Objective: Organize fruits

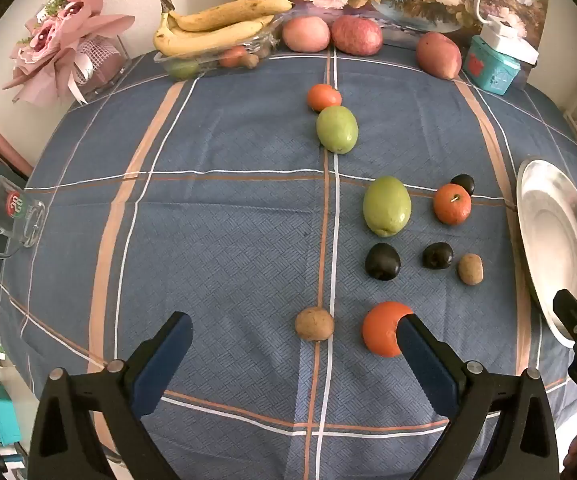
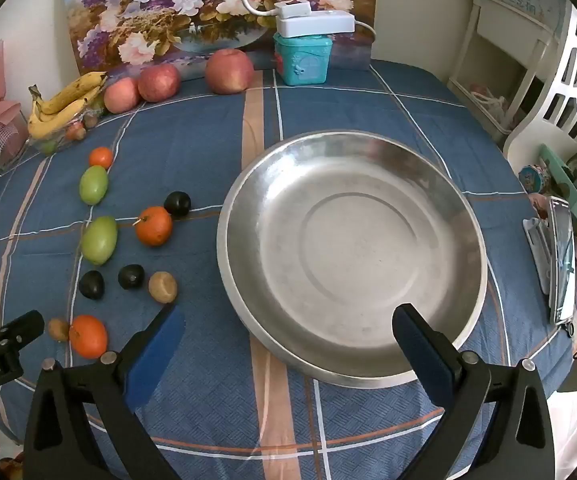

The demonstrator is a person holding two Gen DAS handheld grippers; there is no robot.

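Observation:
Loose fruit lies on the blue checked tablecloth. Nearest my open, empty left gripper are a brown kiwi between its fingers and an orange against its right finger. Further off lie two green fruits, two more oranges, dark plums and another kiwi. The steel bowl stands empty. My right gripper is open and empty, above the bowl's near rim.
At the back stand a clear tray with bananas, three red apples, a teal box, a flower painting and a pink bouquet. A glass mug sits at the left edge. A phone lies at the right edge.

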